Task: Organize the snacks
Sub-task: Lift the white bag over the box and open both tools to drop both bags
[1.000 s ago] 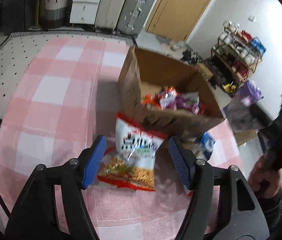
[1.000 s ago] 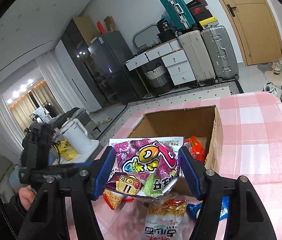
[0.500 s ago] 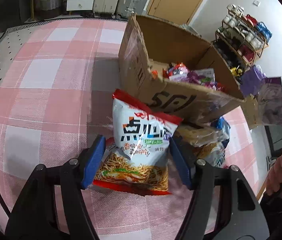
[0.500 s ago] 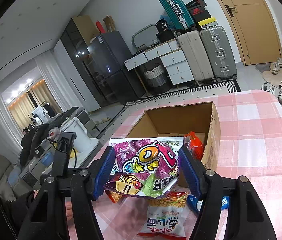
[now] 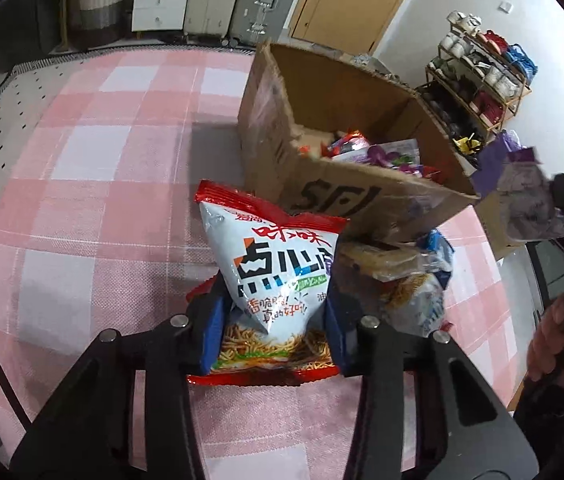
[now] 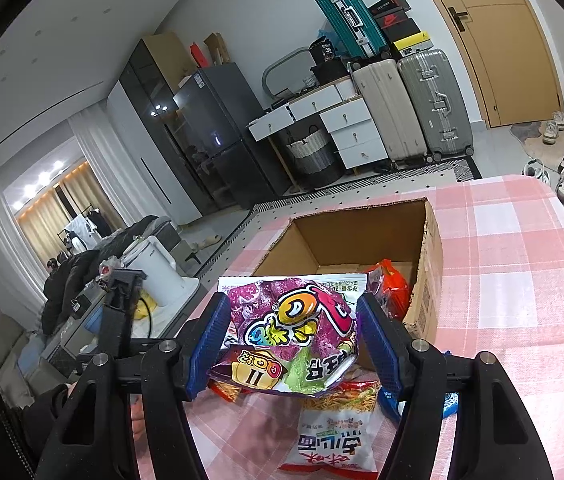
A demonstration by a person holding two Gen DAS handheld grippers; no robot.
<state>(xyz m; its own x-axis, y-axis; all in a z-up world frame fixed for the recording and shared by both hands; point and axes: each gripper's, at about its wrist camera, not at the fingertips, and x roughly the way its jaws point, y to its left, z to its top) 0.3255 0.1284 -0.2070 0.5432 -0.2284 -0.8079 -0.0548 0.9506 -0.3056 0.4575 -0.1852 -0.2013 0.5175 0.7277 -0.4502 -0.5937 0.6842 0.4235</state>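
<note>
Since a second ago, when the left gripper (image 5: 273,320) sat wide open around the white noodle-snack bag (image 5: 277,264), its jaws have pinched in on the bag's lower half, so that grab looks done and the bag is ready to lift off the pink checked tablecloth (image 5: 81,200). It's just in front of the cardboard box (image 5: 362,204), practically leaning on the front wall.

Meanwhile the right gripper (image 6: 292,344) hasn't really changed: jaws clamped on the purple snack bag (image 6: 294,320), held up in the air near the box's front edge, not dropped in yet. My guess is both go into the box next.

Box-wise, it's open on top and already has a few packets in the bottom: an orange-red one (image 6: 392,288) against the side wall, plus purple and red wrappers (image 5: 378,156) seen from the left view. Lots of room left. At least 1 more noodle bag and a blue-and-white packet (image 5: 434,276) lie on the cloth beside the box.
</note>
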